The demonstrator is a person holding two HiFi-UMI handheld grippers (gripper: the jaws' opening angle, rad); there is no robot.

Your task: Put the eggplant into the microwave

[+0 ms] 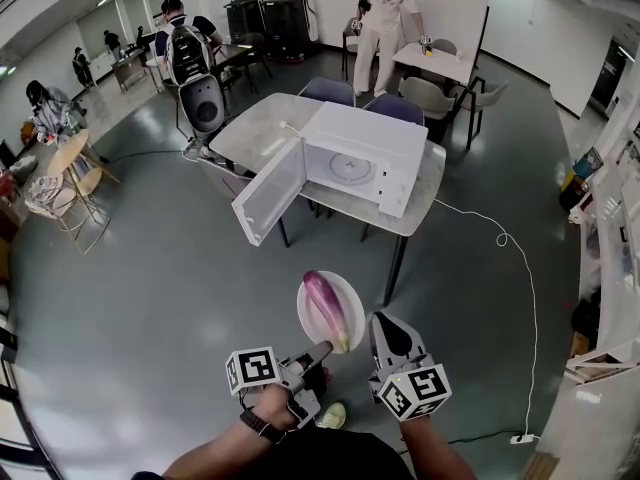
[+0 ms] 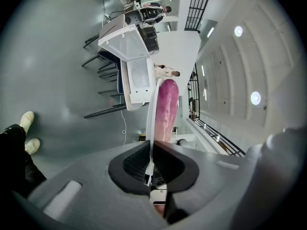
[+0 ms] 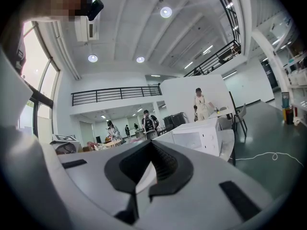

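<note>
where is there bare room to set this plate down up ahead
The microwave cavity is bare, only its turntable. The table is free left of it, behind the open door. Tight: a thin strip right of the microwave, chairs along the far edge.

plate (image 1: 304, 320) near rim hidden by left fingers (image 2: 129, 163), far people (image 1: 383, 18) too small

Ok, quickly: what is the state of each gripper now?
Left gripper: fingers closed on the plate rim, eggplant lying on it.
Right gripper: fingers closed on the same plate's rim.
</note>
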